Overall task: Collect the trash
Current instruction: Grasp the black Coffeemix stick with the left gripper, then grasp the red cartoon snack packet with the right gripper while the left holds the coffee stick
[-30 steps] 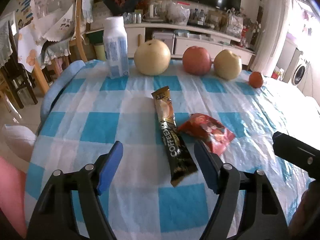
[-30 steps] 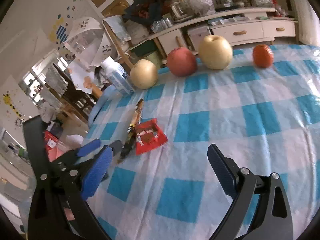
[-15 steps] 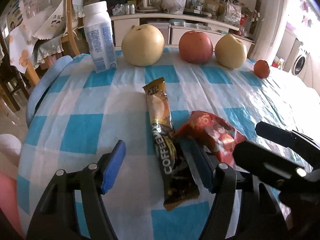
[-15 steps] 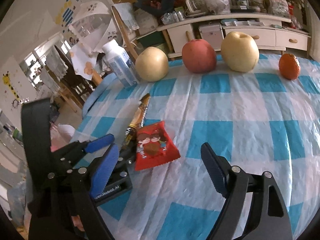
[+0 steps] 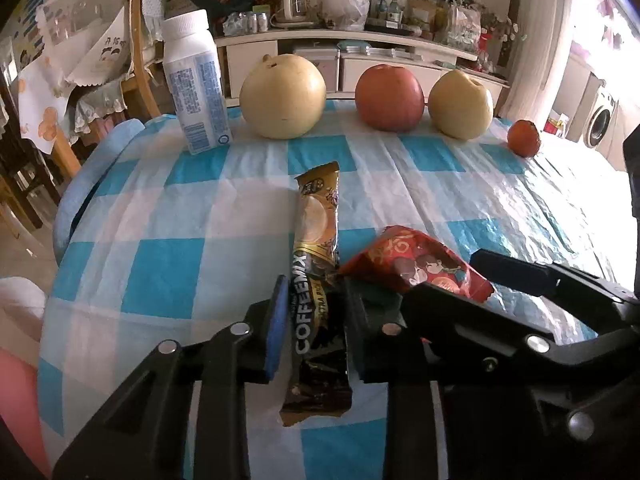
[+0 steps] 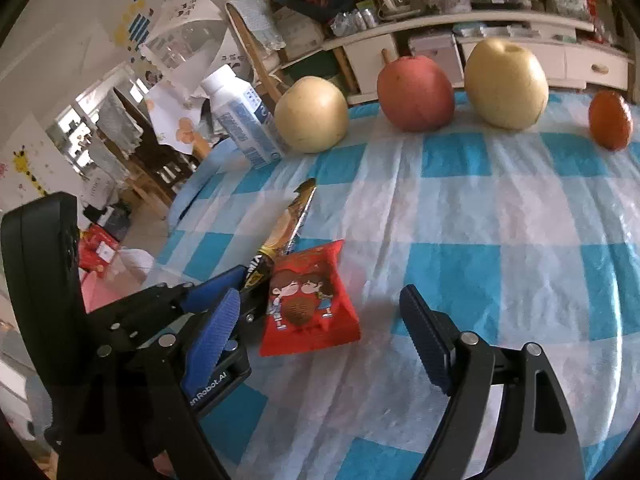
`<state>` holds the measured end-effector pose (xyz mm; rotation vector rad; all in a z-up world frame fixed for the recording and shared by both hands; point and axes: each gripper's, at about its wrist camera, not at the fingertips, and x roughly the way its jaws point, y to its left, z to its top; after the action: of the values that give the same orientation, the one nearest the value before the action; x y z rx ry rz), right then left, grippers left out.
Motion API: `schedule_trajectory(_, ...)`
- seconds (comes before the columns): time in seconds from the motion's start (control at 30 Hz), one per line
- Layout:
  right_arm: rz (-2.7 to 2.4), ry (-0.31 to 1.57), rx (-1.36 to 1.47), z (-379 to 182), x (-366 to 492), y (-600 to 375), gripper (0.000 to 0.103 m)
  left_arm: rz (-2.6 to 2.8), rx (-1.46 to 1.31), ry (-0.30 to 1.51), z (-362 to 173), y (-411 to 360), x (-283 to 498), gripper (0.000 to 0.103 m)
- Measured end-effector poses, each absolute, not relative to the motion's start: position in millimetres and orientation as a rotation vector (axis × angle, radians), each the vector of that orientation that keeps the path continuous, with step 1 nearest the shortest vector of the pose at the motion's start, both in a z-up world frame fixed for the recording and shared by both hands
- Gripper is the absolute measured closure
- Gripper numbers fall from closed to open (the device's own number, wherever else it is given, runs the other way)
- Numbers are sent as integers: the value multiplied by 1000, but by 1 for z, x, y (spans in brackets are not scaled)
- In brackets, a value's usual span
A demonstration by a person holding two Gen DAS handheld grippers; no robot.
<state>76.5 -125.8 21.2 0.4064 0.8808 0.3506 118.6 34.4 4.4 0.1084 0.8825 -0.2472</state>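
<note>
Spanning all ground beneath both tongs: counter (image 5: pixel 168 264) in blue-white check. Far beyond tongs, in a row: white bottle (image 5: pixel 196 84), pear (image 5: pixel 283 96), apple (image 5: pixel 389 97), second pear (image 5: pixel 461 104), small orange fruit (image 5: pixel 524 138). Left tongs (image 5: pixel 316 320) just closed, clamped on lower half of coffee sachet (image 5: pixel 318 264). Right tongs (image 6: pixel 320 320) spread wide, gripping nothing; red snack wrapper (image 6: pixel 308 304) flat between fingers, nearer left finger.
</note>
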Motion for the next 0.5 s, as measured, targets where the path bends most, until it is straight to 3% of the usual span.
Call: schedule_trajectory(0.5,277,884,359,23,76,-131,21,-247,-23,901,9,67,113,76)
